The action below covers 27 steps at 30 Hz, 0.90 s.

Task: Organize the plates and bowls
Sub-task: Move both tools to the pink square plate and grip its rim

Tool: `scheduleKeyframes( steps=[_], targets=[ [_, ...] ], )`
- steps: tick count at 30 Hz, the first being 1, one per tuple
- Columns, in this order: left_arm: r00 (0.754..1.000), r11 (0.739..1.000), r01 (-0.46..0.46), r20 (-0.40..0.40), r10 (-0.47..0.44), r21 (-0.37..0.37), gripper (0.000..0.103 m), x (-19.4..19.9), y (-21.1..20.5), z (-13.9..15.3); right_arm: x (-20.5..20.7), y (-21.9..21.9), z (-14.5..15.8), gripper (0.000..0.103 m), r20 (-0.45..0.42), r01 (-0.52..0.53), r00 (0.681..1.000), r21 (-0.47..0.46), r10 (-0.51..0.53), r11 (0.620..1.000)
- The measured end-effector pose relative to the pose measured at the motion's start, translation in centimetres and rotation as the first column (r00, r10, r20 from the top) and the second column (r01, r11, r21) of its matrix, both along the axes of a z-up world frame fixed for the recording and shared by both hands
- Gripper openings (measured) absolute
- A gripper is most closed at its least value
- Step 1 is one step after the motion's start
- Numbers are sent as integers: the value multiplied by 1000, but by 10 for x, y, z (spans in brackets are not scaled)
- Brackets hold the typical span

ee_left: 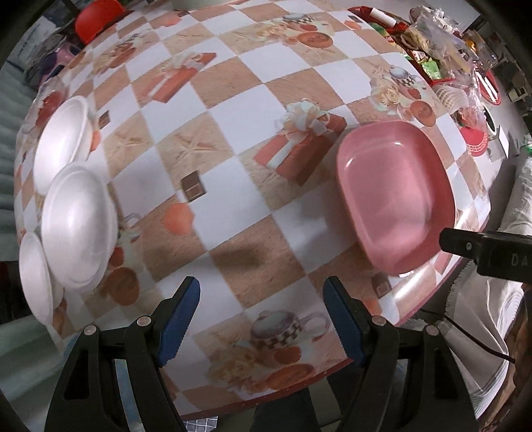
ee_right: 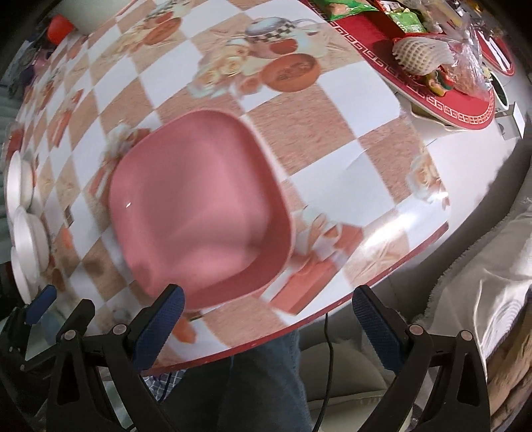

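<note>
Currently I see both grippers empty, jaws apart. Left gripper (ee_left: 261, 319) hangs over bare tablecloth (ee_left: 232, 99), pink plate (ee_left: 395, 199) well right of it, white bowls (ee_left: 78, 229) well left. Right gripper (ee_right: 266, 327) sits at plate's near edge; contact unclear, probably none.

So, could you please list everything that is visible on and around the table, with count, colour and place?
plate: one, pink, squarish, near the table's front edge
foam bowls: three, white, clustered and overlapping at the left end
tablecloth: one, beige and white checks with gift and teapot prints, covering the table
tray: one, red, far right corner, holding packets and bags
stool: one, red, beyond the far edge
cloth: one, off-white, right of the table
person's legs: dark trousers, under the front edge
left gripper: blue pads, jaws open, empty
right gripper: blue pads, jaws open, empty
</note>
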<state>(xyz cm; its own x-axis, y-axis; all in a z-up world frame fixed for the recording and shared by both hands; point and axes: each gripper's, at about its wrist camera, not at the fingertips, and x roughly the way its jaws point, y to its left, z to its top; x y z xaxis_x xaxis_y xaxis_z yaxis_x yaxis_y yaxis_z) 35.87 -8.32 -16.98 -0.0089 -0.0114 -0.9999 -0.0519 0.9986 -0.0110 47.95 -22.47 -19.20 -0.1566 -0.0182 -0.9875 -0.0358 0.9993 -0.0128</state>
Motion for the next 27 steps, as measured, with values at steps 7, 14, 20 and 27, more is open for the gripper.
scheduleKeyframes(
  steps=[7,14,20,27],
  targets=[
    [1000,1000,-17,-16,17,-10,80,26,-22,-13,24,-6,-10,102,30,-57,998,-39,59,998],
    [996,997,-74,-47,74,9,80,41,-31,-34,45,-7,-25,102,17,-107,994,-22,108,994],
    [994,995,-98,-39,99,23,80,47,-32,-45,55,1,-39,102,8,-223,975,-5,223,975],
    [995,995,-96,-11,97,11,81,53,-37,-48,55,5,-52,102,-9,-286,958,-27,286,958]
  ],
)
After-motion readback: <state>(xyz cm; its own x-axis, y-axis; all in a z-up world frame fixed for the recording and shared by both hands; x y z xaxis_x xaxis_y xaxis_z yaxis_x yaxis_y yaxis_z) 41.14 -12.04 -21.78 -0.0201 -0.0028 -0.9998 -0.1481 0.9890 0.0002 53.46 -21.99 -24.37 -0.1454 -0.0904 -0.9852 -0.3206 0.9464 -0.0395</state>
